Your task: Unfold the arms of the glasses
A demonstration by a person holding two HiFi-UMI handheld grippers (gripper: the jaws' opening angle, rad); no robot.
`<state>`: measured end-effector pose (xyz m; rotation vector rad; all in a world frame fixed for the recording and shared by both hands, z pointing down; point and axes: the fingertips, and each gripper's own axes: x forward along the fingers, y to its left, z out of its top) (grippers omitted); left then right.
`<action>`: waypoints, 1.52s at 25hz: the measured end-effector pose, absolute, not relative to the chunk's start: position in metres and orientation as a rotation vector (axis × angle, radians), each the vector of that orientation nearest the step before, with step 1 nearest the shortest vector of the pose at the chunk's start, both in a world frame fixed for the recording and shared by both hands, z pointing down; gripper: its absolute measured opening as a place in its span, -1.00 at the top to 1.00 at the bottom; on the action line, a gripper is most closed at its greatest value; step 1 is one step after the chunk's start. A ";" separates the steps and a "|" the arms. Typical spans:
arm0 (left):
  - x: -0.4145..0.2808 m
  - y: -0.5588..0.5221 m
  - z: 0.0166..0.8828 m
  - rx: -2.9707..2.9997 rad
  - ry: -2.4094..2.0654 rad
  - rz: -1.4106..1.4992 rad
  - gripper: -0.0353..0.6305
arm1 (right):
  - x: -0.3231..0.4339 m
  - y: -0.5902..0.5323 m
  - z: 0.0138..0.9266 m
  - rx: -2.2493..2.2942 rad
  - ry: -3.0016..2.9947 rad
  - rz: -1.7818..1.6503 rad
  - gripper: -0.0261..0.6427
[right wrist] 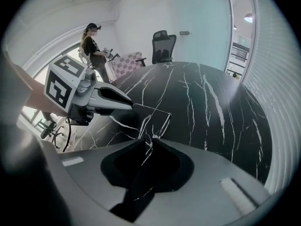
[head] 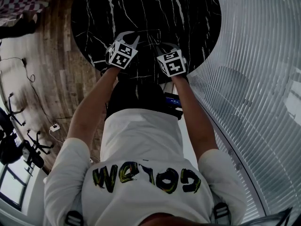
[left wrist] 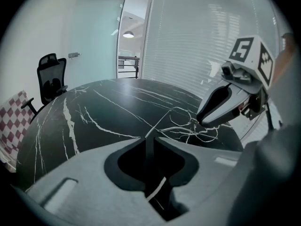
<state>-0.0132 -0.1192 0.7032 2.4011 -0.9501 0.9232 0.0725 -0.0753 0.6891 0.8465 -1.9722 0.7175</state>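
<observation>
- Left gripper (left wrist: 149, 141), clenched on one temple arm (left wrist: 159, 123) of the wire glasses (left wrist: 193, 126), looks set to swing it open.
- Right gripper (right wrist: 151, 139) pinches the frame (left wrist: 206, 134), steadying it over the black marble counter (left wrist: 94, 121).

The head view looks steeply down from above the person's shoulders onto the round black bench (head: 188, 13). Each gripper view rides on its own gripper, close and low over that same benchtop. The left gripper view faces the right gripper (left wrist: 200, 121), and the right gripper view faces the left gripper (right wrist: 132, 107).
</observation>
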 end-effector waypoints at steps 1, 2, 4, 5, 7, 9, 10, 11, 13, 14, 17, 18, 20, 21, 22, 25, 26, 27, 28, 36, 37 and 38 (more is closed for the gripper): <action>-0.013 -0.121 0.703 2.404 -0.953 0.925 0.73 | 0.073 -0.075 0.689 0.845 -1.972 0.715 0.78; -0.014 -0.123 0.703 2.406 -0.956 0.927 0.73 | 0.073 -0.075 0.689 0.843 -1.972 0.713 0.78; -0.015 -0.127 0.703 2.410 -0.958 0.930 0.73 | 0.072 -0.074 0.689 0.840 -1.972 0.709 0.78; -0.015 -0.128 0.703 2.413 -0.958 0.931 0.73 | 0.072 -0.074 0.689 0.839 -1.971 0.707 0.78; -0.016 -0.131 0.702 2.413 -0.956 0.936 0.73 | 0.072 -0.074 0.689 0.838 -1.971 0.705 0.78; -0.015 -0.133 0.702 2.417 -0.953 0.941 0.73 | 0.072 -0.074 0.689 0.839 -1.970 0.705 0.78; -0.015 -0.133 0.702 2.419 -0.951 0.944 0.73 | 0.072 -0.074 0.689 0.839 -1.970 0.706 0.78; -0.015 -0.133 0.702 2.421 -0.948 0.947 0.73 | 0.072 -0.074 0.688 0.839 -1.970 0.707 0.77; -0.014 -0.132 0.703 2.423 -0.940 0.952 0.73 | 0.072 -0.073 0.688 0.839 -1.969 0.710 0.77; -0.013 -0.132 0.703 2.426 -0.935 0.955 0.73 | 0.073 -0.074 0.688 0.842 -1.969 0.714 0.77; -0.009 -0.130 0.701 2.455 -0.919 0.941 0.72 | 0.074 -0.075 0.688 0.866 -1.965 0.734 0.76; -0.008 -0.128 0.699 2.463 -0.914 0.931 0.71 | 0.074 -0.076 0.688 0.873 -1.963 0.740 0.76; -0.007 -0.123 0.698 2.472 -0.902 0.916 0.67 | 0.074 -0.076 0.688 0.882 -1.958 0.745 0.77; -0.007 -0.121 0.697 2.473 -0.897 0.914 0.65 | 0.074 -0.076 0.688 0.884 -1.956 0.747 0.77; -0.007 -0.118 0.696 2.475 -0.896 0.914 0.63 | 0.075 -0.076 0.688 0.886 -1.955 0.748 0.77; -0.005 -0.112 0.689 2.500 -0.907 0.909 0.61 | 0.075 -0.076 0.689 0.893 -1.954 0.752 0.77; -0.003 -0.111 0.685 2.518 -0.908 0.906 0.61 | 0.076 -0.077 0.690 0.896 -1.954 0.752 0.77; 0.000 -0.109 0.681 2.542 -0.901 0.908 0.61 | 0.076 -0.077 0.690 0.898 -1.954 0.753 0.77; 0.005 -0.106 0.677 2.569 -0.888 0.913 0.61 | 0.076 -0.077 0.690 0.899 -1.955 0.755 0.77; 0.043 -0.094 0.669 2.751 -0.697 1.034 0.60 | 0.074 -0.078 0.690 0.903 -1.958 0.761 0.77; 0.046 -0.092 0.671 2.761 -0.668 1.053 0.59 | 0.075 -0.077 0.690 0.903 -1.956 0.763 0.77; 0.049 -0.091 0.673 2.773 -0.639 1.073 0.58 | 0.076 -0.077 0.691 0.904 -1.954 0.763 0.77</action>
